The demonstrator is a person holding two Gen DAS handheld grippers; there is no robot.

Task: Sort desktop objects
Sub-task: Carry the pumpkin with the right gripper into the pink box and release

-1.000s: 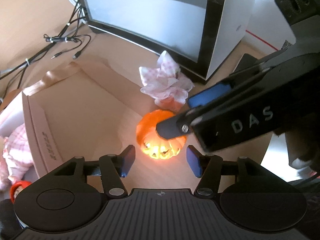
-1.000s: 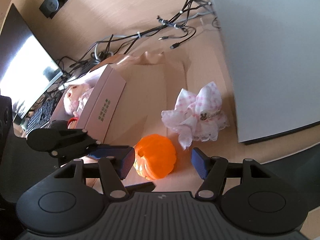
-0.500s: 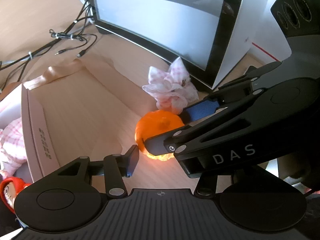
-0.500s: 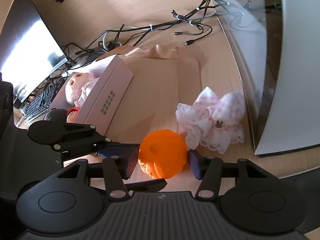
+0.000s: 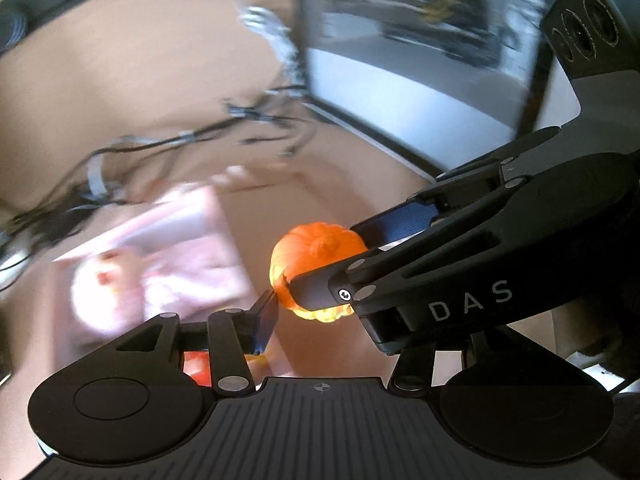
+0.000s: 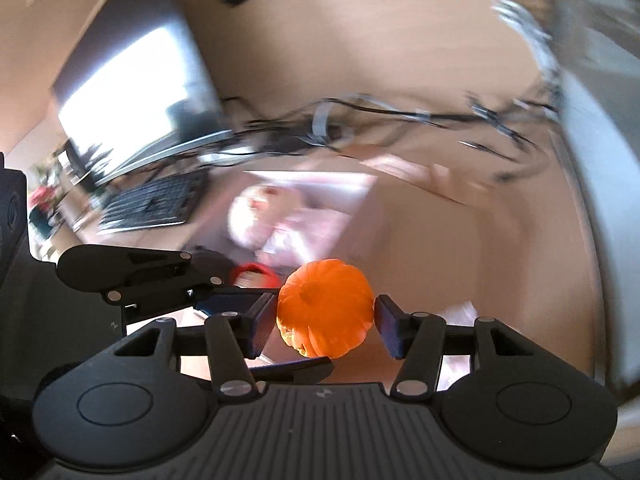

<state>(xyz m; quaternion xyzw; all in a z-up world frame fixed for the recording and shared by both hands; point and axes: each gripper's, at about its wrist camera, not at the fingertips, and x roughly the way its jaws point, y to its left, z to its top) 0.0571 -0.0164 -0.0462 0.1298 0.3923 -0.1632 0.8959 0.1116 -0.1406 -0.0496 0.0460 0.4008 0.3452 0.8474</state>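
A small orange pumpkin (image 6: 326,320) hangs above the desk, and my right gripper (image 6: 325,322) is shut on it, with a blue pad pressed to each side. In the left wrist view the same pumpkin (image 5: 316,256) sits in the right gripper (image 5: 324,260), which reaches in from the right. My left gripper (image 5: 322,314) is open just below it and holds nothing; its right finger is hidden behind the right gripper. A pink box (image 5: 180,256) with a doll (image 6: 256,216) in it lies to the left, blurred.
A monitor (image 5: 400,60) stands at the back right and tangled cables (image 5: 180,140) lie behind the box. A second monitor (image 6: 132,96) and a keyboard (image 6: 152,200) sit far left. A red item (image 6: 252,272) lies near the box. Cardboard (image 6: 440,240) covers the desk beneath.
My right gripper closed on the pumpkin and lifted it off the desk, swinging left toward the pink box. Both views now blur, and the pink checked cloth is out of sight.
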